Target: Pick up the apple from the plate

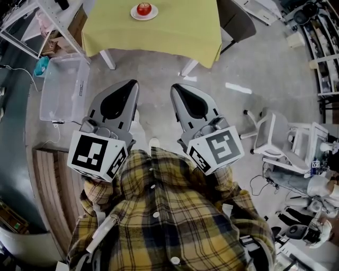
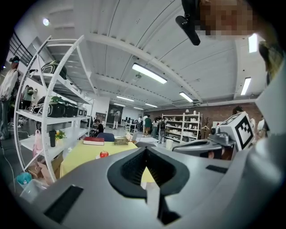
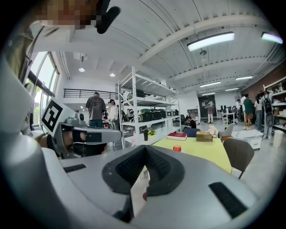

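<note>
- Concrete floor [image 1: 265, 69] fills most of my head view, and a yellow-clothed table [image 1: 159, 32] stands at the far side.
- On that table I see the apple [image 1: 143, 8], red, resting on a small white plate [image 1: 151, 17].
- Both gripper views show a red book [image 3: 177, 136] and a brown box [image 3: 204, 136] lying farther back on the cloth than the apple.
- At the near side, the left gripper [image 1: 132, 83] is out in front of my plaid shirt [image 1: 164, 211], over bare floor. Its jaws are pressed together at the tips with nothing between them.
- Just to its right is the right gripper [image 1: 176, 87], also closed tip to tip and empty.
- Both point toward the table, side by side without touching, and both are well apart from the apple and plate.
- Left of the grippers, a clear plastic bin [image 1: 61, 87] sits on the floor beside the table's near left corner.
- To the right, a white chair [image 1: 275, 137] stands on the floor.
- From the left gripper view, a white shelf rack [image 2: 49, 112] rises to the left of the table.
</note>
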A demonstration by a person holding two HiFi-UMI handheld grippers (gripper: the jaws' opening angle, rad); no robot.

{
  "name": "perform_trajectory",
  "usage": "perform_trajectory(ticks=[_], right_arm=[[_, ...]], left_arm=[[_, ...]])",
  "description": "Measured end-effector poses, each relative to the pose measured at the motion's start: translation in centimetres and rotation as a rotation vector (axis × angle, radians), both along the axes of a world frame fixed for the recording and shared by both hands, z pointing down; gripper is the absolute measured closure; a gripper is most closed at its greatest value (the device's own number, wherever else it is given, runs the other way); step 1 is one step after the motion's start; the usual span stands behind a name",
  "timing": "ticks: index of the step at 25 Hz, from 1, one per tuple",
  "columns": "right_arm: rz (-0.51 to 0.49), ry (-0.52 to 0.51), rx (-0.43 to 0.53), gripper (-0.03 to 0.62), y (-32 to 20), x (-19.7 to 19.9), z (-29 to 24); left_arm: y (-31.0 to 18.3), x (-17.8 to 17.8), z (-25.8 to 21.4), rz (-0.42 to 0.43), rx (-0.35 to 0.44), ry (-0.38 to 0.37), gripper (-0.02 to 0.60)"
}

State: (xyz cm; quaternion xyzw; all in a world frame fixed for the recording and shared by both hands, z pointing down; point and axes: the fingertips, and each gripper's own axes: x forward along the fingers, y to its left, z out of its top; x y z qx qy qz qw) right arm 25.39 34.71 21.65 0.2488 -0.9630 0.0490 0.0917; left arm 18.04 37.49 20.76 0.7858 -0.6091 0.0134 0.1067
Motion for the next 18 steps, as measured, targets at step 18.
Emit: perform_trajectory(ticks=[18], right_arm=[[0.116,-0.006,-0.006,0.597,-13.0,-14.6,-0.6]], left_arm=[[-13.0,-14.4,-0.2,0.133,-0.014,-0.006,0.575]])
